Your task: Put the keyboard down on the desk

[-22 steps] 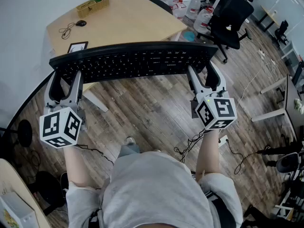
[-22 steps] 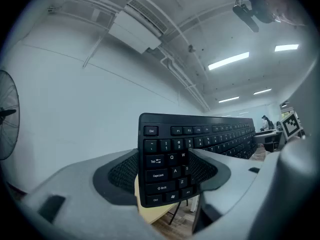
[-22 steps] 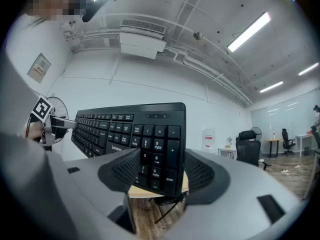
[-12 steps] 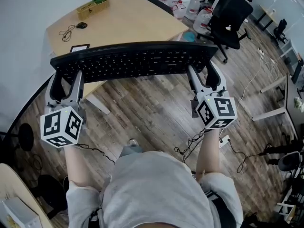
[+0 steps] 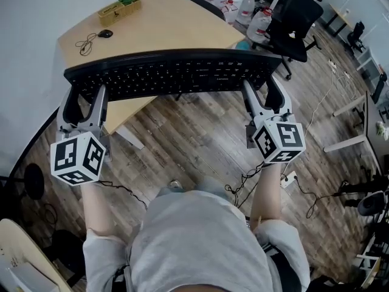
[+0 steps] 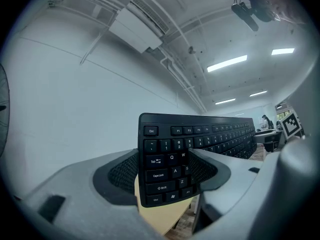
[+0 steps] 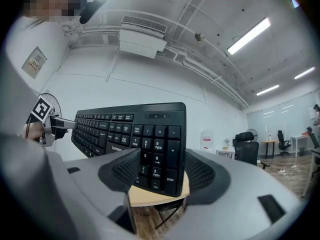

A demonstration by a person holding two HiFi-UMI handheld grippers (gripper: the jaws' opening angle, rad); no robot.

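A long black keyboard (image 5: pixel 176 73) hangs level in the air, its keys facing up toward me, over the near edge of the light wooden desk (image 5: pixel 164 23). My left gripper (image 5: pixel 84 97) is shut on the keyboard's left end, its fingers clamping the front and back edges. At the other end, my right gripper (image 5: pixel 264 93) is shut on the number-pad side. In the left gripper view the keyboard (image 6: pixel 165 159) stands between the jaws of the left gripper (image 6: pixel 162 173). The right gripper view shows the keyboard (image 7: pixel 155 144) clamped in the right gripper (image 7: pixel 160 173).
On the desk's far part sit a plant box (image 5: pixel 120 5) and a mouse (image 5: pixel 104 33) with a coiled cable. A black office chair (image 5: pixel 292 17) and water bottles (image 5: pixel 246 8) stand to the right. Cables (image 5: pixel 243 184) lie on the wooden floor.
The keyboard and both grippers have shifted slightly forward, toward the desk. The small card on the desk's near corner is now hidden behind the keyboard.
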